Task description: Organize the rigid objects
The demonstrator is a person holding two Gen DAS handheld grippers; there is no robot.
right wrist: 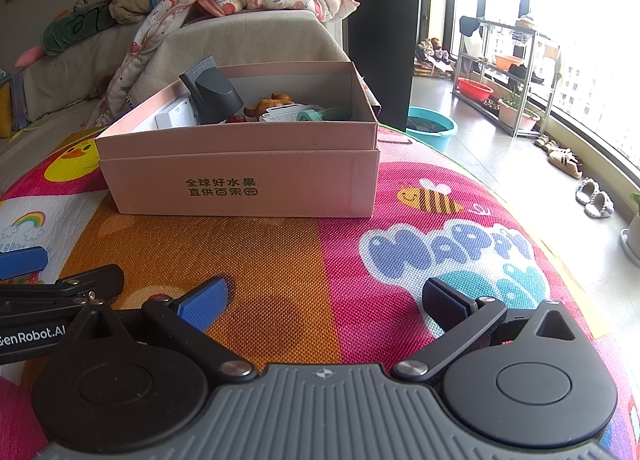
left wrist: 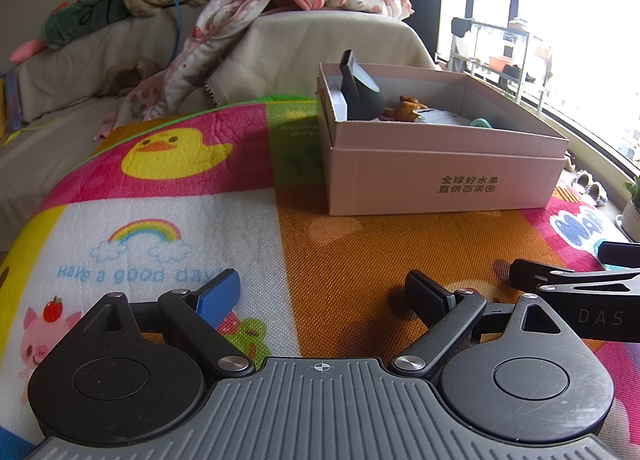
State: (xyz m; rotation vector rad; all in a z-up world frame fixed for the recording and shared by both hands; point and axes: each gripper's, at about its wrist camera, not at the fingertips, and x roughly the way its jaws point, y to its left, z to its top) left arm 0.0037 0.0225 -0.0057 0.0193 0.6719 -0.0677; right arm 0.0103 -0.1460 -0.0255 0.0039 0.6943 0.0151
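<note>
1. The pink cardboard box [right wrist: 240, 176] stood on the colourful play mat [right wrist: 280, 260], and it served as the landmark for everything else.
2. The rigid things lay inside the box: a dark grey hair-dryer-like object [right wrist: 212, 94] leaned against its far-left inner corner, a white item [right wrist: 174, 114] sat beside it, a small brown figure [right wrist: 270, 104] was near the middle, and a teal piece [right wrist: 324, 114] lay toward the right wall.
3. No loose object showed on the mat in front of the box, so the task looked close to done, or paused between picks; that is a judgement only.
4. The next move probably called for finding any remaining item outside both views, or tidying the contents within the box.
5. The left gripper [left wrist: 322, 294] hovered low over the mat, in front of the box and to its left, pointing toward it; its jaws stood wide apart and held nothing.
6. The right gripper [right wrist: 324, 300] hovered just beside it, in front of the box's front wall, jaws likewise spread wide and empty.
</note>
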